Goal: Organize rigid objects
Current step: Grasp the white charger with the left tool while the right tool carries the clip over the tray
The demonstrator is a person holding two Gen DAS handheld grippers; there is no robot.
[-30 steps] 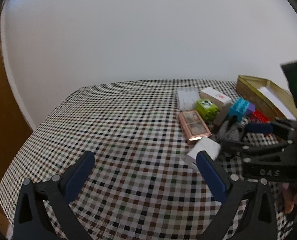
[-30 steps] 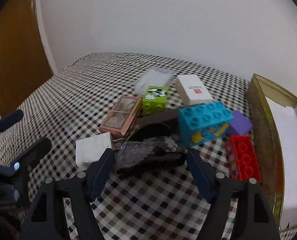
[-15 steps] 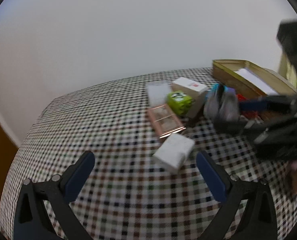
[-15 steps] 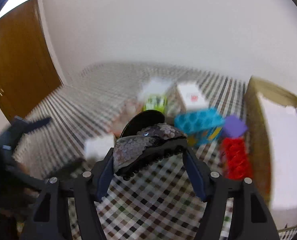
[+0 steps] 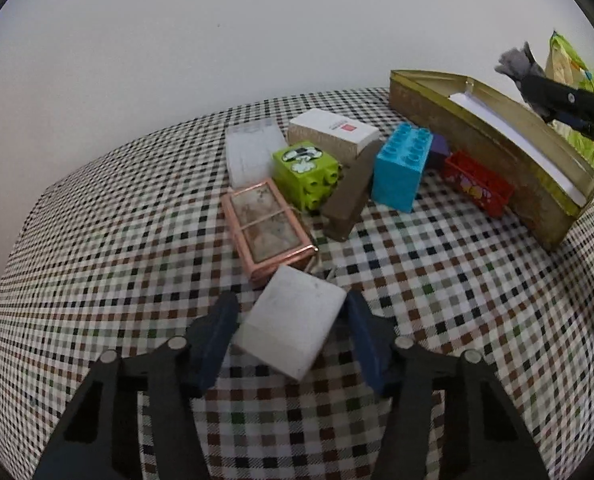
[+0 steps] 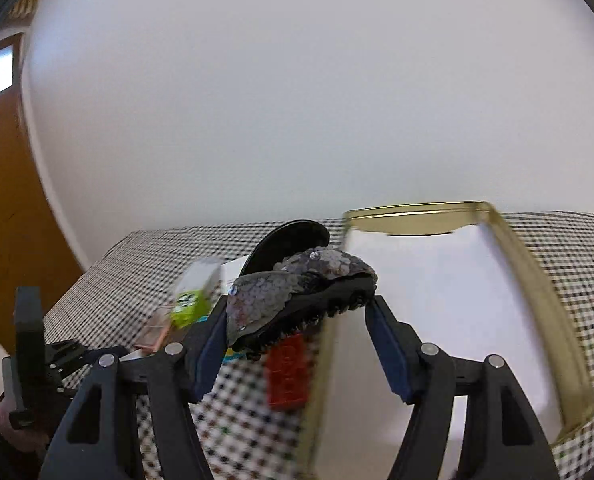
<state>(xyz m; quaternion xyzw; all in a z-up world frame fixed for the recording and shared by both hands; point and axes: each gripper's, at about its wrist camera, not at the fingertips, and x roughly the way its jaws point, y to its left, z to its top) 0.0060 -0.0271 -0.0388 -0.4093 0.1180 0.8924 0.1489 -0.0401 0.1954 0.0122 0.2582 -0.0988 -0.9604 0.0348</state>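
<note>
Down low, the left hand-held gripper (image 5: 291,334) straddles a white block (image 5: 293,326) lying on the checked desk (image 5: 117,264); its blue pads sit just beside the block's two sides, and whether they press on it cannot be told. Just ahead of it lies a copper-framed glass box (image 5: 267,230), then a green toy cube (image 5: 306,174), a clear case (image 5: 251,150) and a white carton (image 5: 333,132). Ahead and to its right stand a brown bar (image 5: 349,198), a blue brick (image 5: 401,168), a red brick (image 5: 477,182) and an open gold tin (image 5: 493,156).

Over on the right, the right hand-held gripper (image 6: 297,338) is lifted off the desk, clamped on a grey sequined hair clip (image 6: 297,292), held above the near left edge of the tin, whose white lining fills the space ahead and right of it.
</note>
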